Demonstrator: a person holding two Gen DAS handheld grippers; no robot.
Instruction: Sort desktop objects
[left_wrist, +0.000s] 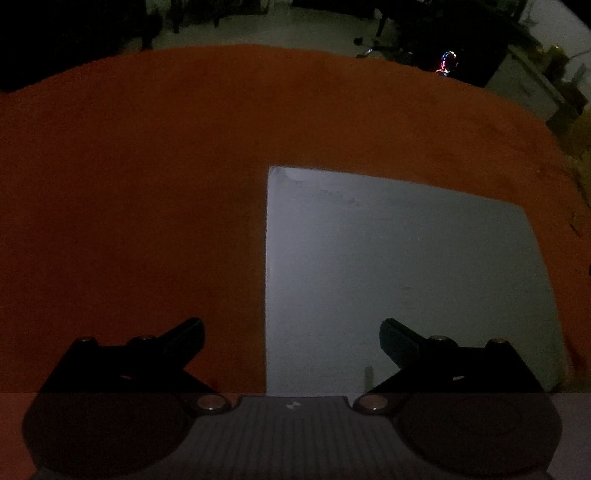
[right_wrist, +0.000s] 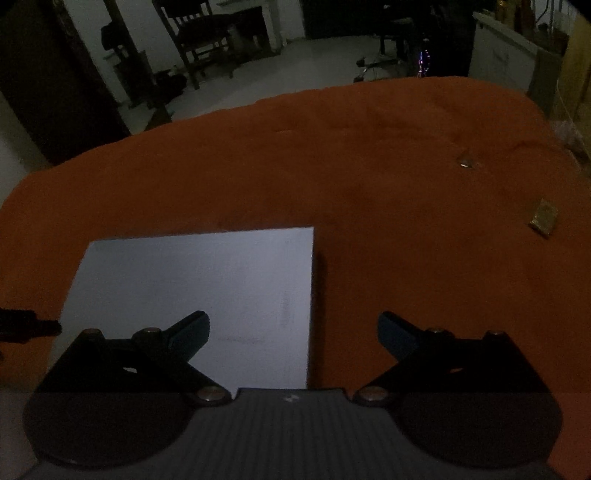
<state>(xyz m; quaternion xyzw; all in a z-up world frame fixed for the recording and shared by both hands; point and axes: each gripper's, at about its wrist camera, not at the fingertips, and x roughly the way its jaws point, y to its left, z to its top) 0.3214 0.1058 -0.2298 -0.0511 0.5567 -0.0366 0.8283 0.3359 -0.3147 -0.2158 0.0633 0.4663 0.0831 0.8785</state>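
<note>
Hovering over a table draped in an orange cloth (right_wrist: 369, 192), both grippers look to be at an approach step of the sorting job, with nothing picked up. The left gripper (left_wrist: 291, 332) has its jaws spread wide and empty; its right finger hangs over a pale flat sheet (left_wrist: 399, 273), its left finger over bare cloth, so the sheet's left edge runs between them. The right gripper (right_wrist: 293, 328) is likewise spread and empty, mirrored: its left finger is above the same sheet (right_wrist: 207, 284), its right finger above cloth, with the sheet's right edge between. The two tools thus seem to flank the sheet, one at each side edge, both tilted steeply down toward the table. Whether the sheet is a board, a mat or a thin box cannot be told in this dim light. Farther off on the cloth, well apart from the sheet toward the right, lie a small metallic item (right_wrist: 466, 162) and a small gold-toned packet (right_wrist: 543, 221); these look like the loose things to be sorted, though too small to identify. Judging from this, the next move calls either for lowering onto the sheet's edges, which is awkward since it lies flat, or for the right gripper to reach out to the packet and close on it squarely.
</note>
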